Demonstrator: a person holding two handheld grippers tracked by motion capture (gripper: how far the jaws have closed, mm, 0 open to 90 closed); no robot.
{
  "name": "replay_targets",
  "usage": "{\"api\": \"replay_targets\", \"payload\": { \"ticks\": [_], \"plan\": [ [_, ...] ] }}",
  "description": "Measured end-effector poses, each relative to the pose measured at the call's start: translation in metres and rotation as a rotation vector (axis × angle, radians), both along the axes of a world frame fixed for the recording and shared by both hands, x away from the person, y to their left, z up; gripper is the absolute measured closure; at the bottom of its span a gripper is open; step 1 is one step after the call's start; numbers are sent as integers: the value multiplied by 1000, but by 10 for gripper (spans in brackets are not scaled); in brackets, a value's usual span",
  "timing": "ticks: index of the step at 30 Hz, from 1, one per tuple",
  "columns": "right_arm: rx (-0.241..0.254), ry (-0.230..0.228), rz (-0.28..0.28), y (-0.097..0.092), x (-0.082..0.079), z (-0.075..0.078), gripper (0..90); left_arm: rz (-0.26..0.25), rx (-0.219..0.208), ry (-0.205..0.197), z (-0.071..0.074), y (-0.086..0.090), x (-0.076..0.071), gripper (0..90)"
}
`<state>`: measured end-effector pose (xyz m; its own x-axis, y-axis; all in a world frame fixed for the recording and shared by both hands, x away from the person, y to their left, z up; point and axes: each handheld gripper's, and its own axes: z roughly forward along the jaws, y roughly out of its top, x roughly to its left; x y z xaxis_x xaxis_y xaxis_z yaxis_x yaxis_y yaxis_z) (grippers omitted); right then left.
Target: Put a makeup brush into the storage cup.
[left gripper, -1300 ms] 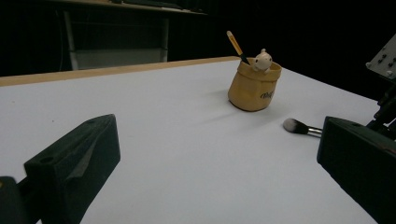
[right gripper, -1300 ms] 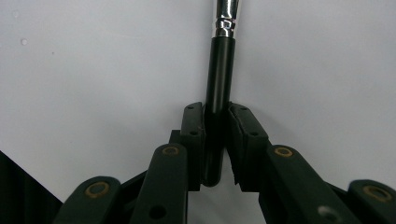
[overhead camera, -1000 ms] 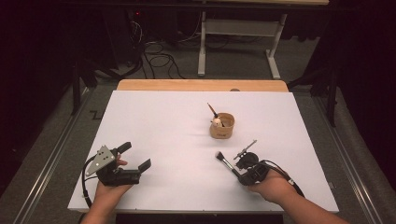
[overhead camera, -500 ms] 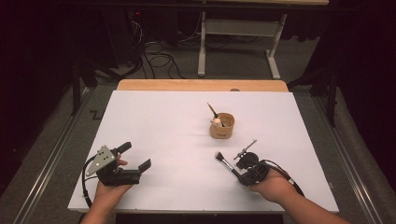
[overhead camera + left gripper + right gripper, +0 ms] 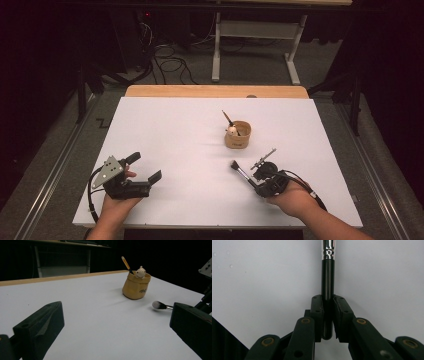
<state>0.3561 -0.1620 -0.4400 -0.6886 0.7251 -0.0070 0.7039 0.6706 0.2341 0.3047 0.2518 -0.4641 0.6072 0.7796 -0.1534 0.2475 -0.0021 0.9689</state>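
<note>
A tan cup (image 5: 238, 137) stands right of the middle of the white table (image 5: 170, 125); in the left gripper view the cup (image 5: 136, 286) holds a yellow-handled brush (image 5: 126, 263) and a small white figure (image 5: 140, 272). My right gripper (image 5: 256, 179) is shut on the black handle of a makeup brush (image 5: 241, 171), whose bristle head points left and away, low over the table. In the right gripper view the gripper (image 5: 327, 300) clamps the handle (image 5: 327, 275) between both pads. My left gripper (image 5: 146, 166) rests at the near left, open and holding nothing, and the left gripper view has it (image 5: 116, 312) facing the cup.
A wooden strip (image 5: 215, 91) borders the table's far edge. Beyond it, a metal desk frame (image 5: 255, 30) and cables (image 5: 165, 62) lie on the dark floor. Metal rails (image 5: 55, 165) run beside the table on the left.
</note>
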Motion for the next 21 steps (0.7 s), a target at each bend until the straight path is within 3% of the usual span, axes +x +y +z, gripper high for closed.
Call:
{"api": "replay_targets", "payload": {
  "ticks": [21],
  "plan": [
    [7, -60, -64, -19, 10, 5, 808, 0, -5, 5, 0, -1, 0, 2]
  ]
}}
